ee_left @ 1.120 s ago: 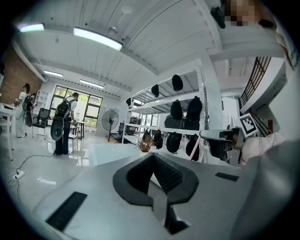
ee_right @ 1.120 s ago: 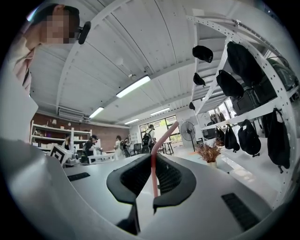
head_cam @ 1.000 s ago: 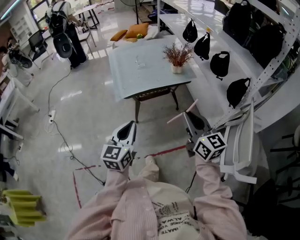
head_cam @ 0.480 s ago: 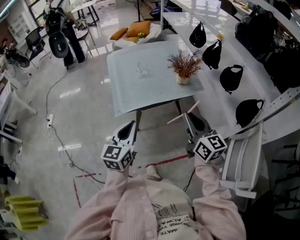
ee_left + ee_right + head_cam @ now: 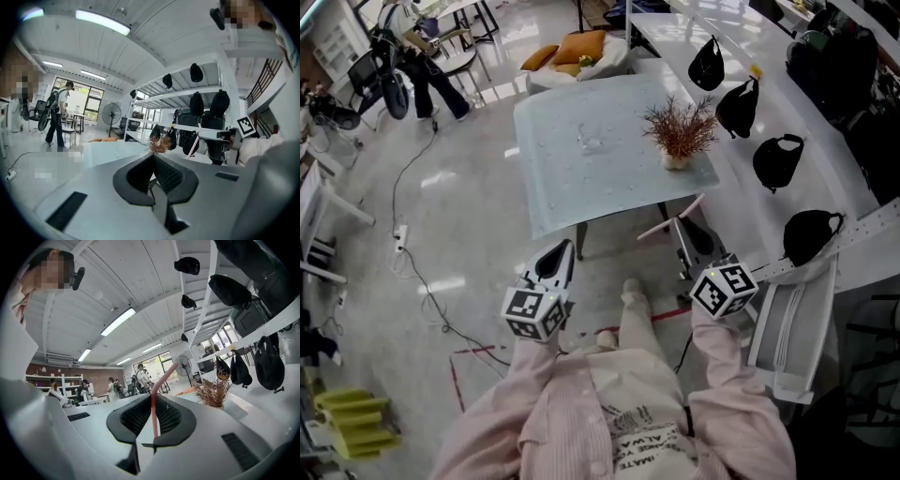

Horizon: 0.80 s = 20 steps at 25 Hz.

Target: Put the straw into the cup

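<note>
A small clear cup (image 5: 591, 143) stands near the middle of the pale glass table (image 5: 553, 187), far ahead of both grippers. My right gripper (image 5: 680, 225) is level near the table's front right corner, shut on a pink bendy straw (image 5: 671, 219). In the right gripper view the straw (image 5: 153, 411) rises upright between the pads, its top bent to the right. My left gripper (image 5: 567, 247) hovers over the floor before the table's front edge. Its jaws (image 5: 153, 157) are shut with nothing between them. Neither gripper view shows the cup.
A dried plant in a white pot (image 5: 679, 136) stands at the table's right edge. A white shelf (image 5: 741, 178) with black bags (image 5: 776, 161) runs along the right, with a white frame (image 5: 787, 323) leaning beside it. A cable (image 5: 412, 272) and red tape (image 5: 478, 354) lie on the floor. A person (image 5: 417, 61) stands far back.
The table has come closer and lower in the head view as the person steps forward. Both grippers moved toward it together. The right one still holds the straw.
</note>
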{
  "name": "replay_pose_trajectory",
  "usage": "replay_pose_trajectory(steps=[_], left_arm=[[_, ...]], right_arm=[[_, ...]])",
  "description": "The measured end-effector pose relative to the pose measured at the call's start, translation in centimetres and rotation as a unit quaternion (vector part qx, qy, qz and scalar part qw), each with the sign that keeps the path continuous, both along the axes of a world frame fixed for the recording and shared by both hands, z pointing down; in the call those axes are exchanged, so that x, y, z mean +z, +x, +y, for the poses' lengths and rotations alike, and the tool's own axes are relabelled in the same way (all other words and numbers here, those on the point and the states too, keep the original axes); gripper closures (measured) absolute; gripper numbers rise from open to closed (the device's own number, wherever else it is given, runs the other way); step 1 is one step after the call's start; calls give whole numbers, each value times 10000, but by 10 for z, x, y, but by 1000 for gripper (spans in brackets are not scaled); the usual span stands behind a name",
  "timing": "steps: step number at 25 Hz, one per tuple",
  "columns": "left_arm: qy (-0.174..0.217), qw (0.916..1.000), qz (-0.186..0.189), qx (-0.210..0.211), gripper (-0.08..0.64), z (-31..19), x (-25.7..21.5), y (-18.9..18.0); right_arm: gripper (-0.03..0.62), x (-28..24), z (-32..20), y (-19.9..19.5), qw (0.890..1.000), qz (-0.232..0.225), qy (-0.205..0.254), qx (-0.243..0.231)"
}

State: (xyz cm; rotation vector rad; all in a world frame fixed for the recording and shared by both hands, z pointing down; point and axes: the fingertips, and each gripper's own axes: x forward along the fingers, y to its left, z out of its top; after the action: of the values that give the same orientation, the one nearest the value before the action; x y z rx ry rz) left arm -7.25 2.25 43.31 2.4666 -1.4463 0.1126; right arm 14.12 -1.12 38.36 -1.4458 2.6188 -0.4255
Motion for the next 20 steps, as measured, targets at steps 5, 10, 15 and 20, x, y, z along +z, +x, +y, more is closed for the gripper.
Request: replay_pose_trajectory(steps=[5, 10, 15, 20], left_arm=[[-8, 9998, 19, -205, 561, -34, 3, -13], [22, 9995, 24, -328, 561, -80, 6, -22], [-59, 9988, 82, -486, 561, -134, 7, -27], [-147, 9975, 126, -680, 560, -181, 5, -38]], right_arm=[[569, -2, -42, -2, 10000, -45, 60, 15], [569, -3, -97, -6, 9999, -54, 145, -47], [569, -5, -161, -11, 9999, -25, 119, -113], [569, -7, -219, -27, 9995, -56, 70, -296]])
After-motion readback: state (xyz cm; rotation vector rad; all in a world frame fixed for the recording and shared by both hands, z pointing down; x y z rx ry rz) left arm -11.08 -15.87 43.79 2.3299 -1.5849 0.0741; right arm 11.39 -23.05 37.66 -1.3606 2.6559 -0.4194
